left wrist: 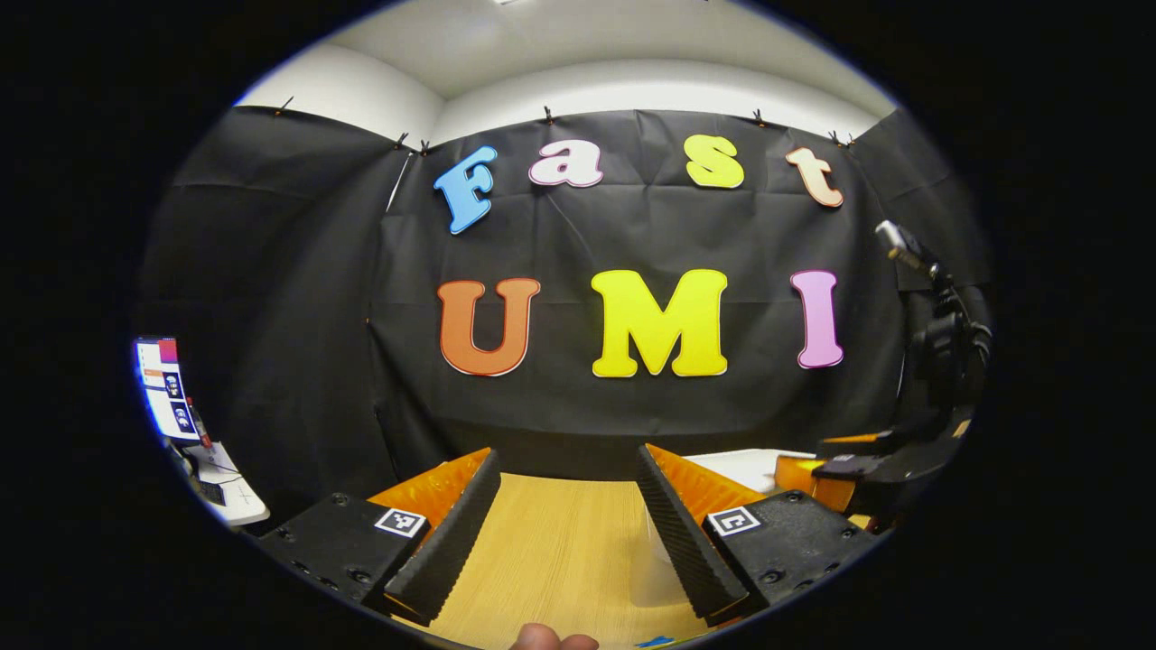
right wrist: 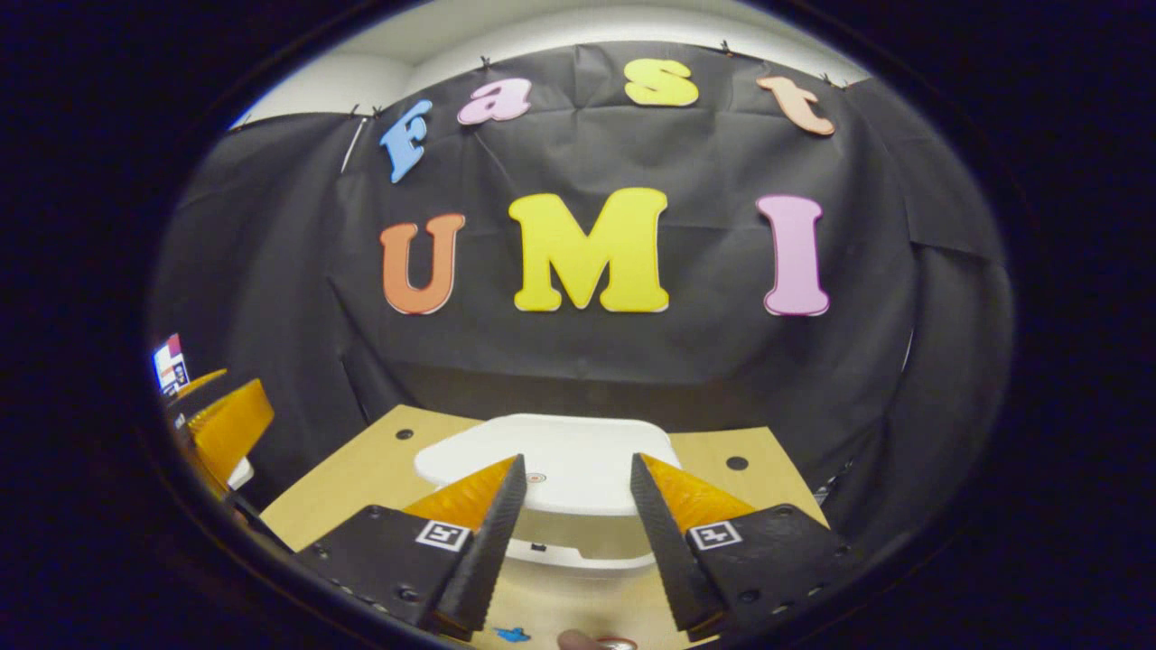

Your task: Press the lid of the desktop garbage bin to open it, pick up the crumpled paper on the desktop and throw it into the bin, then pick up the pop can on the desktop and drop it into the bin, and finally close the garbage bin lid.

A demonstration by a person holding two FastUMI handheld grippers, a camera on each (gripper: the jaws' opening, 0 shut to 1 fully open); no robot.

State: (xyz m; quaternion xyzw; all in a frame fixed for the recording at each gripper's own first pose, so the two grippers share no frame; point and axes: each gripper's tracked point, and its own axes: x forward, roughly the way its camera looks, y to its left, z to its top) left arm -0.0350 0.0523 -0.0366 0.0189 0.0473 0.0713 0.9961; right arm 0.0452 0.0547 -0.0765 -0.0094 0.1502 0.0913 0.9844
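The white desktop bin (right wrist: 578,552) stands on the wooden table straight ahead in the right gripper view. Its flat lid (right wrist: 578,447) has a small red dot near the front edge and seems to sit a little above the rim. My right gripper (right wrist: 576,462) is open, its fingertips level with the lid's front edge and nothing between them. My left gripper (left wrist: 567,451) is open over bare wood, holding nothing. In the left gripper view the right gripper (left wrist: 890,460) shows at the right, beside a strip of the lid (left wrist: 745,465).
The wooden table (left wrist: 551,542) ends at the black cloth wall behind the bin. A lit monitor (left wrist: 167,388) stands on a small white stand at the far left. A camera mount (left wrist: 939,334) rises at the right. The left gripper's body (right wrist: 226,420) shows at the right gripper view's left edge.
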